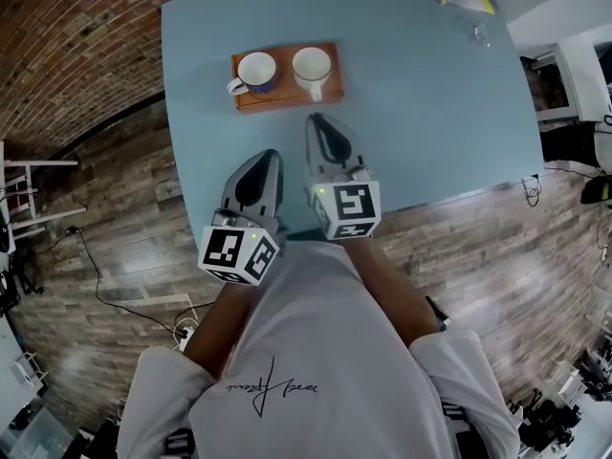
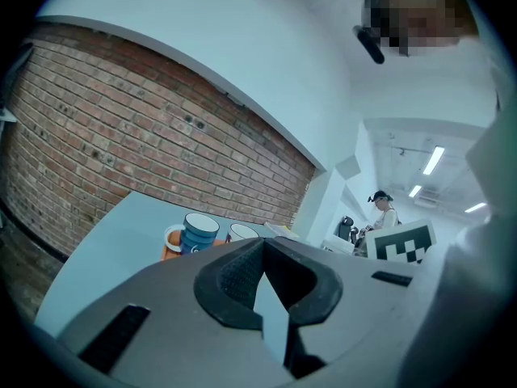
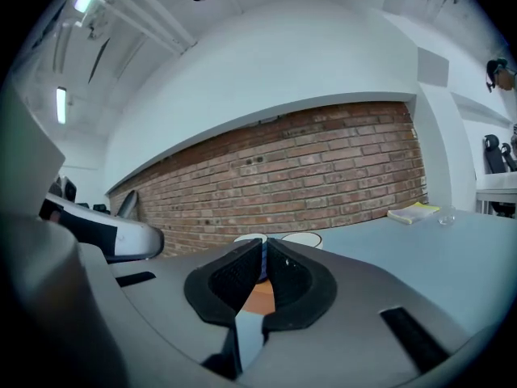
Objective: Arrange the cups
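— Where are the cups?
— The blue ceramic mug (image 1: 256, 71) and the white ceramic mug (image 1: 312, 67) stand side by side on the orange wooden tray (image 1: 287, 100), far back on the pale blue worktop (image 1: 430, 113).
— And the tongs?
— The left tongs (image 2: 262, 242) are pressed together, empty. The right tongs (image 3: 263, 244) are all but together, empty too, just short of the tray.

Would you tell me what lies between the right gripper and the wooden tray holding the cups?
Nothing: the head view shows only a short strip of bare blue table between the right gripper and the tray.
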### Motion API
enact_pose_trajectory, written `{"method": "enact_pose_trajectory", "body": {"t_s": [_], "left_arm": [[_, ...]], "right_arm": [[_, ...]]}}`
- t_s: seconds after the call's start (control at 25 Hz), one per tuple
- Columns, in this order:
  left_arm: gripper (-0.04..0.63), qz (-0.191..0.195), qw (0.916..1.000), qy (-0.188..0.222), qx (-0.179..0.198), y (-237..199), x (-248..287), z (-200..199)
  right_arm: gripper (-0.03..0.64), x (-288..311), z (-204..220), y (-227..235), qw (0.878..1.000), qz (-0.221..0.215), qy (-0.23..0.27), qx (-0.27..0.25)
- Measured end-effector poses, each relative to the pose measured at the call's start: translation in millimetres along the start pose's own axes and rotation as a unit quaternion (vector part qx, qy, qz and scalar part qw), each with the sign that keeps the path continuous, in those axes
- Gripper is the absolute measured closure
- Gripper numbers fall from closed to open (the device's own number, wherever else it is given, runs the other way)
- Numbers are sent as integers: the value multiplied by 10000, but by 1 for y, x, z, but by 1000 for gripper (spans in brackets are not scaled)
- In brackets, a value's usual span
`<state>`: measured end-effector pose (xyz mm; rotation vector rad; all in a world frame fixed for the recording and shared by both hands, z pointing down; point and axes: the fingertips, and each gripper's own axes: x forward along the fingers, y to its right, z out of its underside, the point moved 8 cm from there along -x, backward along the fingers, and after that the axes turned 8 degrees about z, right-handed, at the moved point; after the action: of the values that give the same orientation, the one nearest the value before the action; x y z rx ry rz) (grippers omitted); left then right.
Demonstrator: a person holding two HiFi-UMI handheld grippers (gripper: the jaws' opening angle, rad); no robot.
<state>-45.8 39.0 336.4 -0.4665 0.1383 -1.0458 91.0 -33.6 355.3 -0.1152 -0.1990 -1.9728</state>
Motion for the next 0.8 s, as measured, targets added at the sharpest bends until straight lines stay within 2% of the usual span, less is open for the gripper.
{"method": "enact_pose_trajectory", "body": {"t_s": [0.28, 0.48, 0.8], "left_arm": [[588, 40, 9999, 39, 93, 5, -20, -1], [588, 64, 9997, 51, 215, 8, -35, -5], [587, 196, 9987, -82, 467, 2, -46, -13]], "right_arm": [[594, -27, -23, -10, 9993, -204, 214, 224], [594, -53, -41, -14, 9971, -384, 307, 577], [593, -74, -32, -21, 9959, -524, 211, 705]]}}
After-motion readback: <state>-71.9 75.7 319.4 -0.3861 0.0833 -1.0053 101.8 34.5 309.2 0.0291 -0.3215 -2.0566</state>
